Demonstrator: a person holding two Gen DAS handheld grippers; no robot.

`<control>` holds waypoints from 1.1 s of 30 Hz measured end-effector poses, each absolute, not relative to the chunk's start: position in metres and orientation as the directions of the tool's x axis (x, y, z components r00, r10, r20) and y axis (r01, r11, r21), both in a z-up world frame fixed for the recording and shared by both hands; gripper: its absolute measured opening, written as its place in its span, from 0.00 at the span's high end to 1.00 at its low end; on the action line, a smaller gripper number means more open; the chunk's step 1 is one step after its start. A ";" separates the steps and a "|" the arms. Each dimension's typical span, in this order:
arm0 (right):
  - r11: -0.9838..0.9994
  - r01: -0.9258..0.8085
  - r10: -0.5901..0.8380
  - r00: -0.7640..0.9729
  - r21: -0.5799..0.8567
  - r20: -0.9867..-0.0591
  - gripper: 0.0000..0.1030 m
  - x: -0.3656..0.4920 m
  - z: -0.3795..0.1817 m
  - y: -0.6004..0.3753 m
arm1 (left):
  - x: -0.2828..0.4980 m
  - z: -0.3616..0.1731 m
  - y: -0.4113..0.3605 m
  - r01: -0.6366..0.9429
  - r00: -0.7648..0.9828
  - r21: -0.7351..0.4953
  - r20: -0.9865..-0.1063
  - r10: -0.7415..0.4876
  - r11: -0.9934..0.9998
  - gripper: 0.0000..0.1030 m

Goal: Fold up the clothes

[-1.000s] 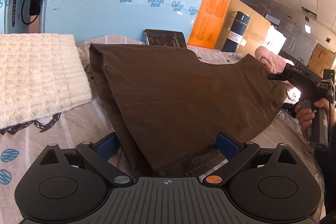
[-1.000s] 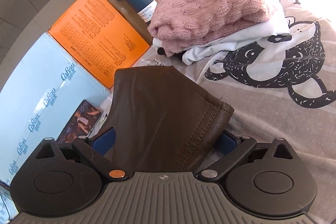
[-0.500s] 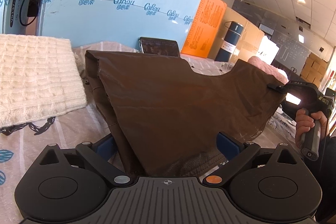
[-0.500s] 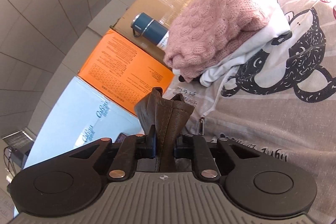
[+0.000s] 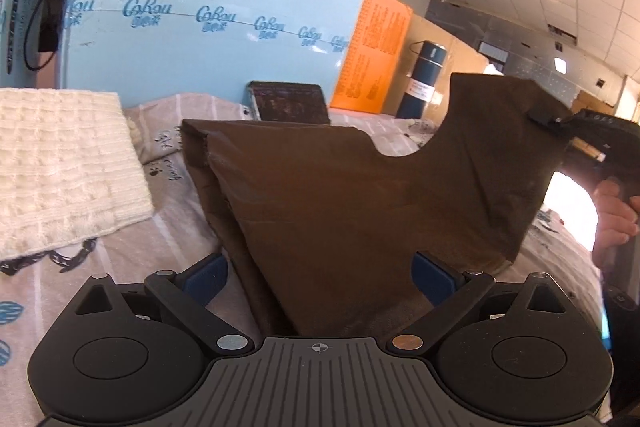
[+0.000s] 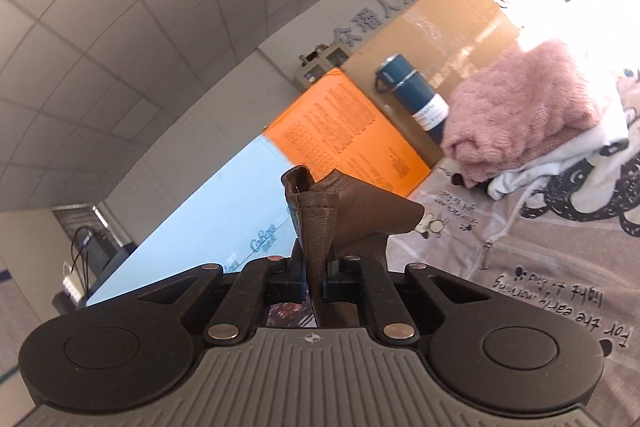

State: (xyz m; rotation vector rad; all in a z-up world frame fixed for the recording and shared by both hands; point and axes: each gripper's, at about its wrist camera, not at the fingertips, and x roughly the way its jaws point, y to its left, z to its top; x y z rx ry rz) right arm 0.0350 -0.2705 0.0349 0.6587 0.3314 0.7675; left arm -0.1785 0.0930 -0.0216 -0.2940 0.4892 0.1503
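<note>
A brown leather-like garment lies on the bed sheet, with its right corner lifted. My right gripper is shut on that corner's stitched hem and holds it raised; it also shows at the right of the left wrist view. My left gripper is open, its blue pads wide apart on either side of the garment's near edge, which lies between them.
A folded cream knit lies at the left. A pink knit on white clothes sits at the right. A dark bottle, an orange board, a blue panel and a tablet stand at the back.
My right gripper closed on the garment's corner and lifted it up. The left gripper stayed open at the near edge.
</note>
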 end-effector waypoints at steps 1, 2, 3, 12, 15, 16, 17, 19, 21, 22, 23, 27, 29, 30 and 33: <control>0.533 -0.555 0.747 0.663 0.639 -0.046 0.94 0.030 0.037 -0.261 | -0.178 -0.022 0.093 -0.238 0.866 -0.222 -0.490 0.103 0.946 0.04; 0.529 -0.578 0.763 0.644 0.621 -0.051 0.94 0.026 0.039 -0.252 | -0.177 -0.022 0.094 -0.250 0.860 -0.219 -0.498 0.113 0.943 0.04; 0.525 -0.601 0.779 0.625 0.603 -0.056 0.94 0.021 0.041 -0.243 | -0.177 -0.022 0.095 -0.248 0.859 -0.222 -0.501 0.108 0.943 0.06; 0.503 -0.802 0.864 0.450 0.323 -0.228 0.94 -0.029 0.032 -0.158 | -0.177 -0.024 0.101 -0.235 0.862 -0.245 -0.500 0.085 0.941 0.10; 0.479 -0.847 0.861 0.403 0.229 -0.309 0.94 -0.045 0.022 -0.140 | -0.178 -0.024 0.102 -0.244 0.861 -0.249 -0.500 0.092 0.937 0.10; 0.468 -0.862 0.858 0.390 0.194 -0.335 0.93 -0.050 0.019 -0.135 | -0.178 -0.023 0.103 -0.251 0.862 -0.249 -0.497 0.099 0.935 0.10; 0.455 -0.875 0.854 0.376 0.164 -0.358 0.93 -0.055 0.016 -0.132 | -0.179 -0.022 0.104 -0.259 0.863 -0.248 -0.493 0.108 0.934 0.10; 0.420 -0.898 0.854 0.341 0.134 -0.393 0.87 -0.061 0.010 -0.130 | -0.181 -0.021 0.107 -0.278 0.865 -0.247 -0.485 0.130 0.928 0.10; 0.388 -0.909 0.860 0.299 0.149 -0.414 0.71 -0.063 0.007 -0.132 | -0.182 -0.021 0.110 -0.296 0.866 -0.253 -0.477 0.148 0.921 0.09; 0.362 -0.916 0.869 0.264 0.174 -0.418 0.50 -0.064 0.005 -0.135 | -0.182 -0.021 0.112 -0.305 0.867 -0.256 -0.473 0.157 0.917 0.09; 0.337 -0.920 0.878 0.231 0.199 -0.418 0.41 -0.064 0.003 -0.137 | -0.183 -0.021 0.113 -0.306 0.870 -0.267 -0.468 0.155 0.914 0.09; 0.272 -0.921 0.914 0.158 0.277 -0.373 0.21 -0.062 0.008 -0.144 | -0.183 -0.021 0.114 -0.303 0.874 -0.280 -0.462 0.148 0.911 0.09; 0.274 -0.911 0.925 0.162 0.309 -0.345 0.17 -0.056 0.013 -0.145 | -0.183 -0.021 0.114 -0.301 0.874 -0.282 -0.463 0.146 0.911 0.09; 0.280 -0.899 0.927 0.162 0.336 -0.339 0.17 -0.050 0.014 -0.143 | -0.182 -0.022 0.114 -0.299 0.874 -0.283 -0.464 0.142 0.911 0.09; 0.305 -0.858 0.930 0.173 0.414 -0.325 0.16 -0.032 0.019 -0.134 | -0.181 -0.022 0.113 -0.290 0.872 -0.281 -0.471 0.132 0.915 0.09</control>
